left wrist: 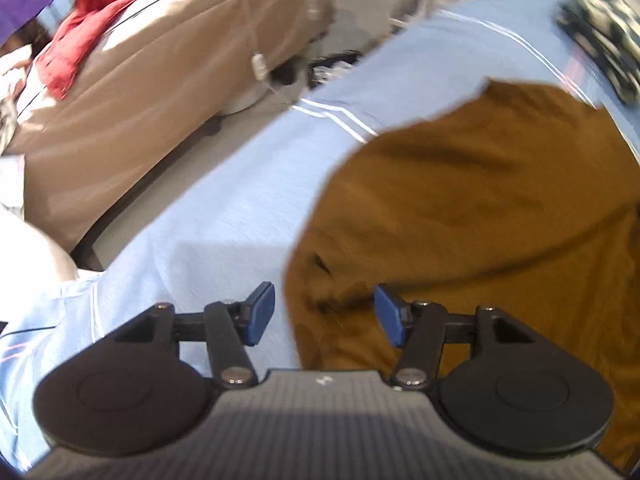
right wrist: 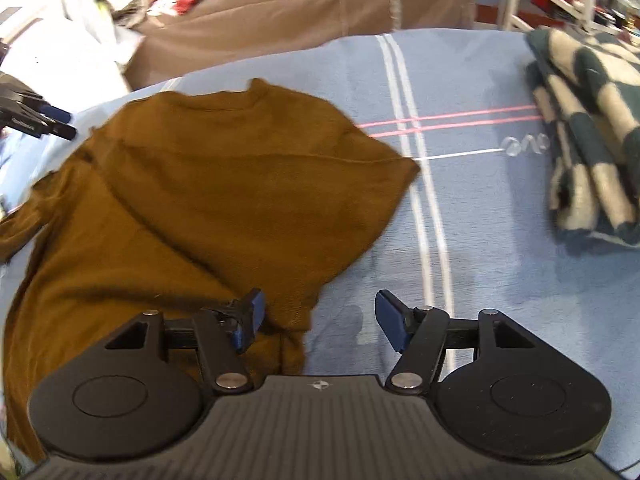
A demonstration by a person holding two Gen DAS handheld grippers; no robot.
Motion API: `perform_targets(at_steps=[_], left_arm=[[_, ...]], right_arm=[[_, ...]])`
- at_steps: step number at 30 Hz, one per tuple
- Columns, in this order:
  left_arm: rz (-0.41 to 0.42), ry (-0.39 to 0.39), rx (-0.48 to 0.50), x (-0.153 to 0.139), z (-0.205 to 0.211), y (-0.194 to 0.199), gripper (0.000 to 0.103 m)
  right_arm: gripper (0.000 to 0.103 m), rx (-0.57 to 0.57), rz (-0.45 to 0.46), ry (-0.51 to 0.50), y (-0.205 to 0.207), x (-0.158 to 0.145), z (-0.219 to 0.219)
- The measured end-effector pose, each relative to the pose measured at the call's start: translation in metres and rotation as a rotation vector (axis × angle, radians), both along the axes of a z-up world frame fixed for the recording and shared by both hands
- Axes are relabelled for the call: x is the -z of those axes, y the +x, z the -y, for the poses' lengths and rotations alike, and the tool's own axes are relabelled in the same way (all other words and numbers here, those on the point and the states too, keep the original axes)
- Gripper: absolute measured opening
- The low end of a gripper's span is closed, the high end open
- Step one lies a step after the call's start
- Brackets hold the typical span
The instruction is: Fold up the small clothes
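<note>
- We count one brown sweater (right wrist: 208,184).
- We count one checked folded blanket (right wrist: 588,140).
- We see one blue striped sheet (right wrist: 480,220).
- We see one red garment (left wrist: 92,12).
- We hold two grippers.

Left gripper (left wrist: 324,312) points steeply downward, jaws apart, blue pads (left wrist: 262,312) clear of any contact. Right gripper (right wrist: 318,320) likewise angles downward with jaws spread wide, nothing between its pads (right wrist: 390,324). The left gripper also appears at the right-wrist view's left edge.

Bright daylight, motion blur, perhaps fisheye-warped edges.
</note>
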State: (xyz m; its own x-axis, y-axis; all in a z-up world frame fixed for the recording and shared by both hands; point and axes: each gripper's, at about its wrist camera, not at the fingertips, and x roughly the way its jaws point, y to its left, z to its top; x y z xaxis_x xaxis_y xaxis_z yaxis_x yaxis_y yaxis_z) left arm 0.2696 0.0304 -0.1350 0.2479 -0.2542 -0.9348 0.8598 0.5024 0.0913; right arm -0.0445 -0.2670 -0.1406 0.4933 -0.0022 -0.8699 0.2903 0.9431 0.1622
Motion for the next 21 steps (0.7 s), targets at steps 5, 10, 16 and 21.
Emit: perform_targets(at_steps=[5, 10, 16, 21], left_arm=[[0.056, 0.030, 0.012, 0.016, -0.006, -0.017, 0.053], [-0.023, 0.007, 0.010, 0.030, 0.005, -0.011, 0.040], [-0.098, -0.022, -0.017, 0.043, 0.019, -0.008, 0.004], [-0.173, -0.105, -0.050, 0.008, 0.013, -0.006, 0.003]], right_arm=[[0.100, 0.001, -0.021, 0.023, 0.002, 0.007, -0.009], [0.100, -0.007, -0.024, 0.038, 0.003, 0.006, -0.016], [0.100, 0.051, -0.037, 0.054, -0.004, 0.007, -0.012], [0.100, 0.090, -0.047, 0.062, -0.010, 0.009, -0.005]])
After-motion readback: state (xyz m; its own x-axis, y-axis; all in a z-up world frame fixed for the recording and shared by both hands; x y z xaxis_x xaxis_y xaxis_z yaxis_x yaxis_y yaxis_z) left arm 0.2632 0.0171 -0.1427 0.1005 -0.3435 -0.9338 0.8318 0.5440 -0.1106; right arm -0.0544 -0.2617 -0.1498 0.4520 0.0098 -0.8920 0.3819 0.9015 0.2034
